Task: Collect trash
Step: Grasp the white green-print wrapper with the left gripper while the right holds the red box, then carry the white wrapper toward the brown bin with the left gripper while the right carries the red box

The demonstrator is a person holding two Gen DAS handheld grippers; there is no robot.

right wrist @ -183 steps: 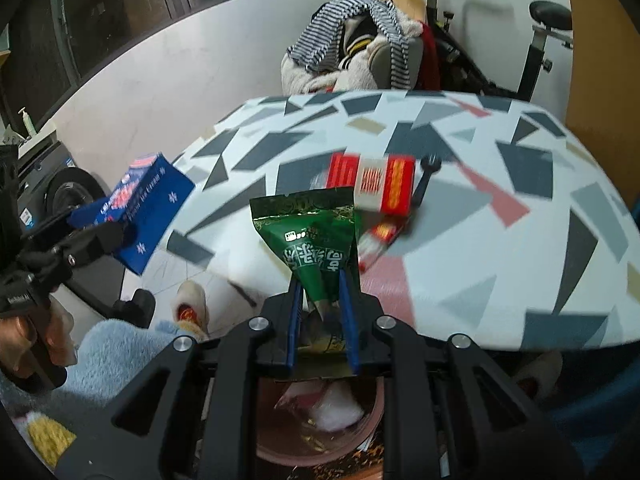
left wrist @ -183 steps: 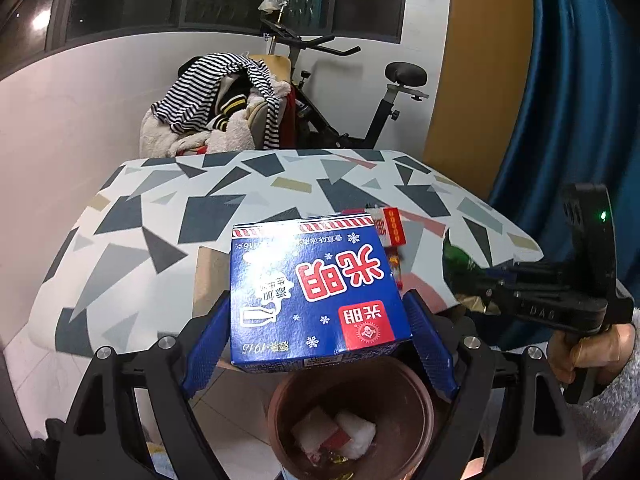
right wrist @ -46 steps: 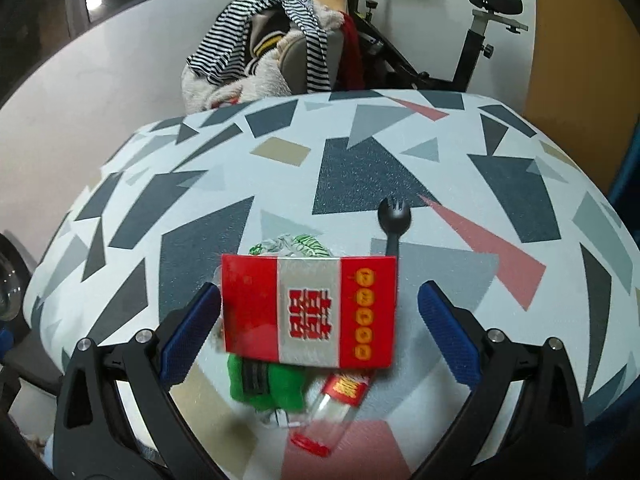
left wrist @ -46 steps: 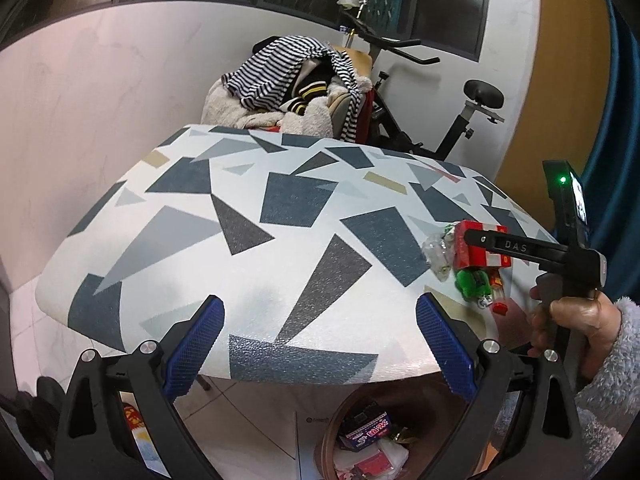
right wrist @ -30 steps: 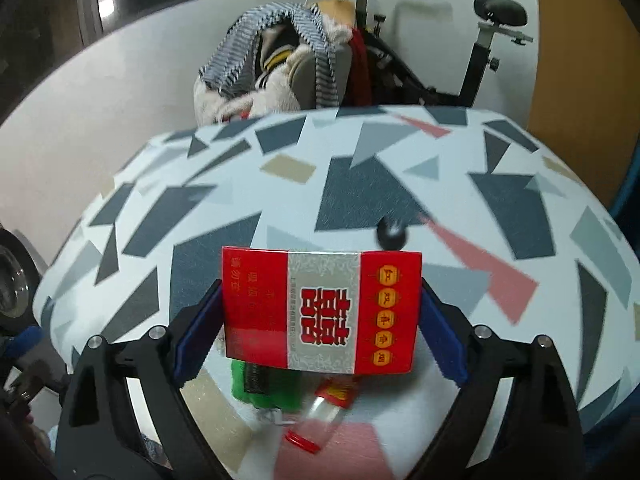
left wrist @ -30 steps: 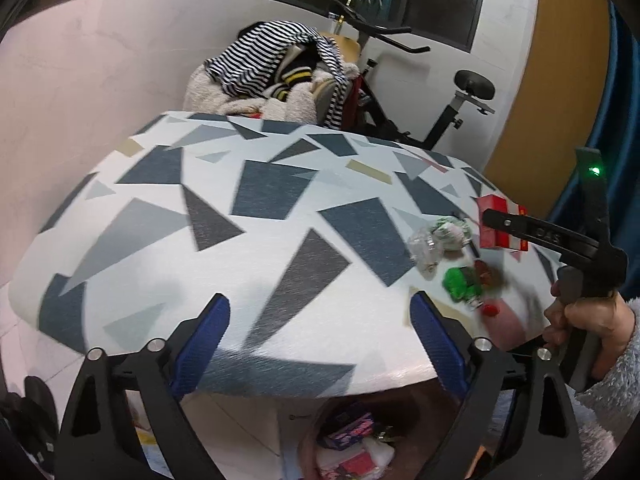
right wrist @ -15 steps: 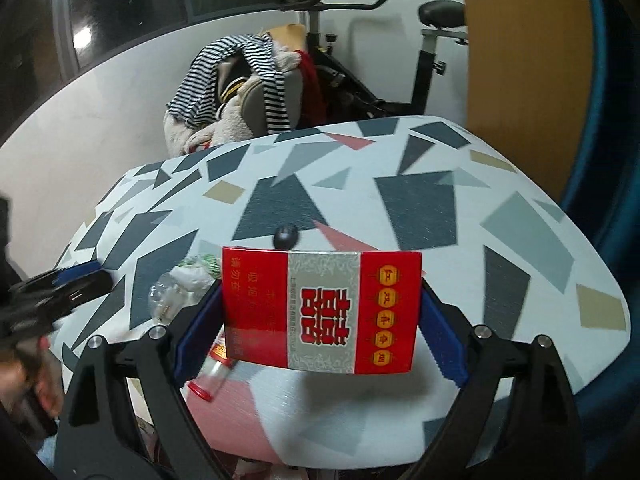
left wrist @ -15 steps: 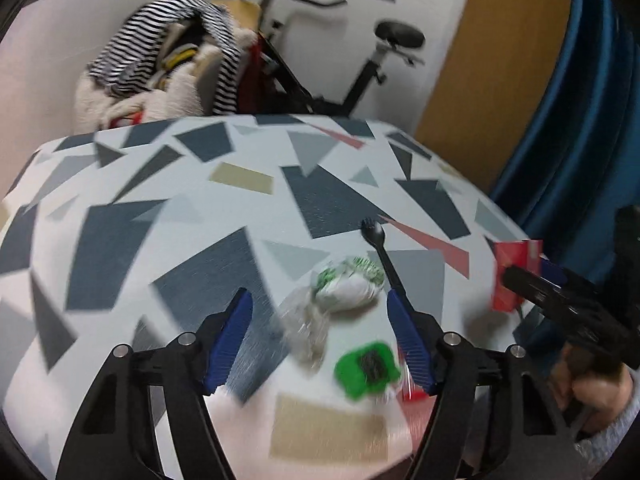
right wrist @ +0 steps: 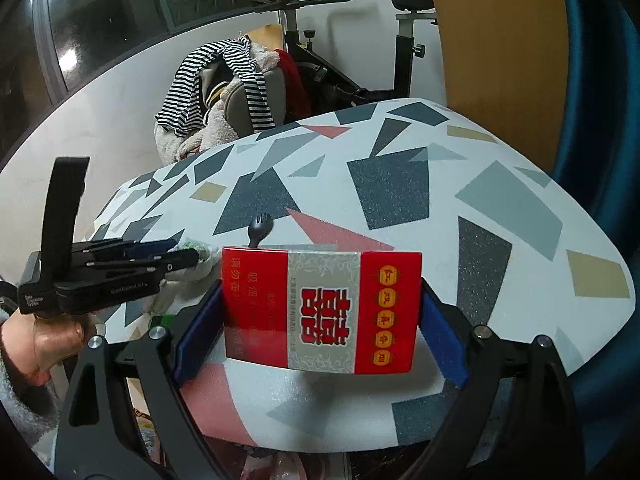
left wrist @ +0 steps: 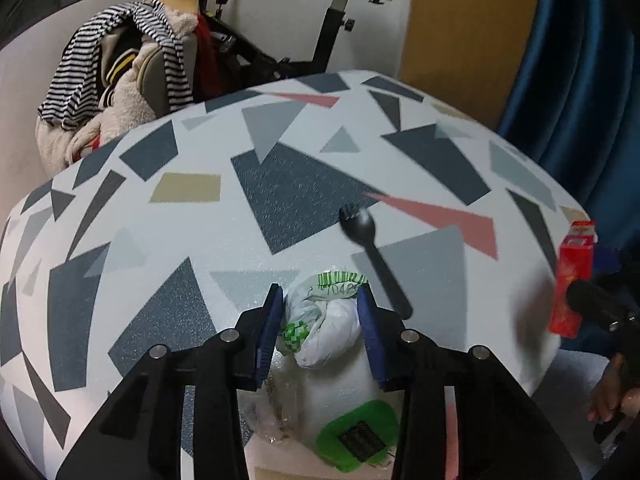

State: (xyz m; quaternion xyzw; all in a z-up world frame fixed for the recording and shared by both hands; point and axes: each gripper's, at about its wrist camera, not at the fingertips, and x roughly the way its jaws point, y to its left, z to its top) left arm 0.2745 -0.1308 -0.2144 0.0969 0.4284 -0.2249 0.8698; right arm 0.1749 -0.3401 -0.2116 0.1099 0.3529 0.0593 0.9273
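My left gripper point(left wrist: 320, 326) has its blue pads on both sides of a crumpled white and green wrapper point(left wrist: 326, 320) lying on the patterned table point(left wrist: 160, 216). A black spork point(left wrist: 370, 258) lies just right of it. A green lid point(left wrist: 358, 434) and clear plastic point(left wrist: 268, 412) lie near the table's front edge. My right gripper point(right wrist: 320, 320) is shut on a red cigarette carton point(right wrist: 320, 310) and holds it above the table's near edge. The carton also shows at the right of the left wrist view point(left wrist: 572, 280).
An exercise bike point(right wrist: 332, 56) draped with striped clothes point(left wrist: 120, 64) stands behind the table. A blue curtain point(left wrist: 580, 60) hangs at the right. A bin with trash point(right wrist: 280, 464) shows below the table edge.
My left gripper moved in over the white and green wrapper and narrowed around it. My right gripper lifted the red carton off the table and drew it back toward the near edge.
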